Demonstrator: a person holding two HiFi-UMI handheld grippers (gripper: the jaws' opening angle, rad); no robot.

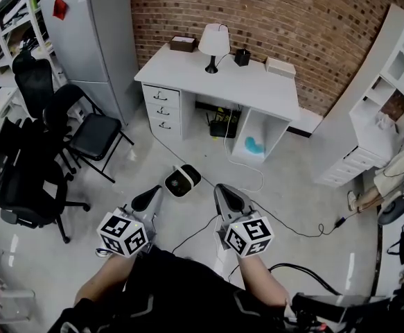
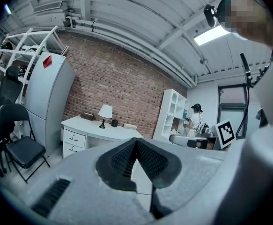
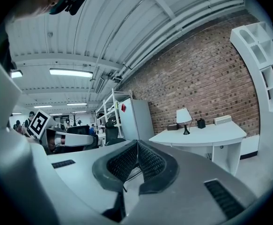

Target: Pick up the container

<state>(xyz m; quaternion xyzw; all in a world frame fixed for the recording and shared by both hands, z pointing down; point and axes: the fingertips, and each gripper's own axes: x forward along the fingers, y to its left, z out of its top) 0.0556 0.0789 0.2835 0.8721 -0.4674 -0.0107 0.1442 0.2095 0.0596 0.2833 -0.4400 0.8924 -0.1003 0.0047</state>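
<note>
A small black container (image 1: pixel 242 57) stands on the white desk (image 1: pixel 257 89) by the brick wall, right of a white lamp (image 1: pixel 214 44). It also shows in the left gripper view as the black container (image 2: pixel 114 123) and in the right gripper view as the black container (image 3: pixel 201 123). My left gripper (image 1: pixel 148 198) and right gripper (image 1: pixel 229 198) are held side by side in front of the person, well short of the desk. The left gripper (image 2: pixel 136 142) has its jaws together with nothing between them. So does the right gripper (image 3: pixel 137 144).
A brown box (image 1: pixel 182 44) and a white box (image 1: pixel 280 66) sit on the desk. A white round device (image 1: pixel 182 180) and cables (image 1: pixel 299 231) lie on the floor ahead. Black chairs (image 1: pixel 84 127) stand at the left beside a grey cabinet (image 1: pixel 94 33). White shelving (image 1: pixel 389 96) is at the right.
</note>
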